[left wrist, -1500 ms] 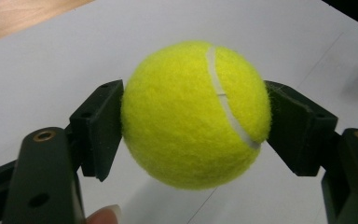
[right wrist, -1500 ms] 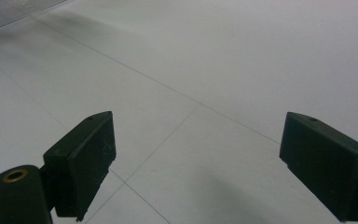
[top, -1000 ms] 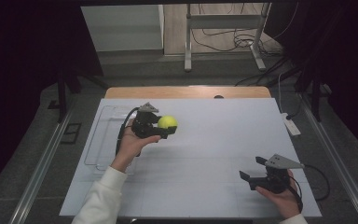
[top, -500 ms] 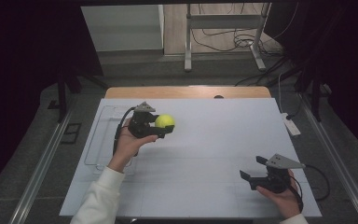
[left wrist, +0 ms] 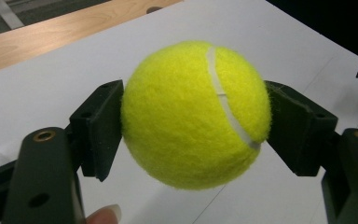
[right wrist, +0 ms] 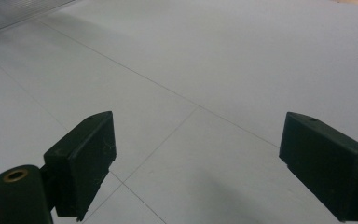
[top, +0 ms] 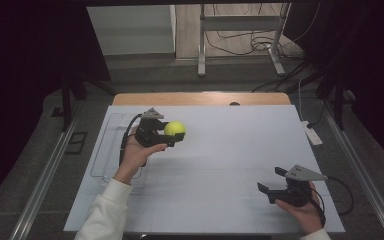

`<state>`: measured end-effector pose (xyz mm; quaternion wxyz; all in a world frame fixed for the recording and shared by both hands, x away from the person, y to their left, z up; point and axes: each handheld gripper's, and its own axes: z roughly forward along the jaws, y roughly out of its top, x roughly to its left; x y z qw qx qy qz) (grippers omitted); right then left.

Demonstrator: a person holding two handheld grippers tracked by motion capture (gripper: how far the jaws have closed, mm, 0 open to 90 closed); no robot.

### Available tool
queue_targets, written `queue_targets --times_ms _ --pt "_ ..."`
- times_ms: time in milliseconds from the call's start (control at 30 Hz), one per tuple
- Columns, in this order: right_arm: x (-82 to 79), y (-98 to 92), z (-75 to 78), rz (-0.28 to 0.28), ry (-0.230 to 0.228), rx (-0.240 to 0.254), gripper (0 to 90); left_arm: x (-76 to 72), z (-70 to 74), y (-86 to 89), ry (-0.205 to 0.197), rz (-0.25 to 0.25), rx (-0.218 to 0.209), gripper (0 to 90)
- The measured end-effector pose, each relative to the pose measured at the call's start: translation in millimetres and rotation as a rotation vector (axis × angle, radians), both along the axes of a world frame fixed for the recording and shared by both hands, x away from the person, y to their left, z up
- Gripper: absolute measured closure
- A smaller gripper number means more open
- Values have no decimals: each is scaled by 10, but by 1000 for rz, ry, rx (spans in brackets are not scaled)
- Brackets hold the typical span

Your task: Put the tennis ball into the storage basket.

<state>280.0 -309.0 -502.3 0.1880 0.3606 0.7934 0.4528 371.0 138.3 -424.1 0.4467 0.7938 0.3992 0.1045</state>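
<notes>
Yellow felt fills your left gripper (top: 172, 136): both pads clamp the tennis ball (top: 174, 129), lifted above the white table (top: 230, 165) beside the clear tray (top: 107, 150). Your right gripper (top: 272, 181) rests near the front edge, jaws apart, holding nothing.

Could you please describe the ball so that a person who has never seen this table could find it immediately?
On the large white table, look to its left part, beside the clear plastic tray. There the black left gripper holds a fuzzy yellow tennis ball with a white seam between its two pads, above the surface. It is the one bright, round thing there.
</notes>
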Motion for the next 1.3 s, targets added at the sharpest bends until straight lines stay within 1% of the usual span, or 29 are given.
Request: queue_targets --times_ms 200,333,733,1000,1300 --pt "3 3 -3 3 0 -1 112 -3 18 37 -5 8 -7 267" --pt "2 1 -3 2 0 -3 112 -11 46 83 -14 23 -18 267" --pt "4 -7 0 0 0 -2 112 -24 81 122 -35 48 -34 267" --pt "2 -4 -1 1 0 -5 113 -40 122 189 -46 69 -55 267" --pt "6 -5 -3 1 1 -6 114 -40 127 204 -54 81 -49 267"
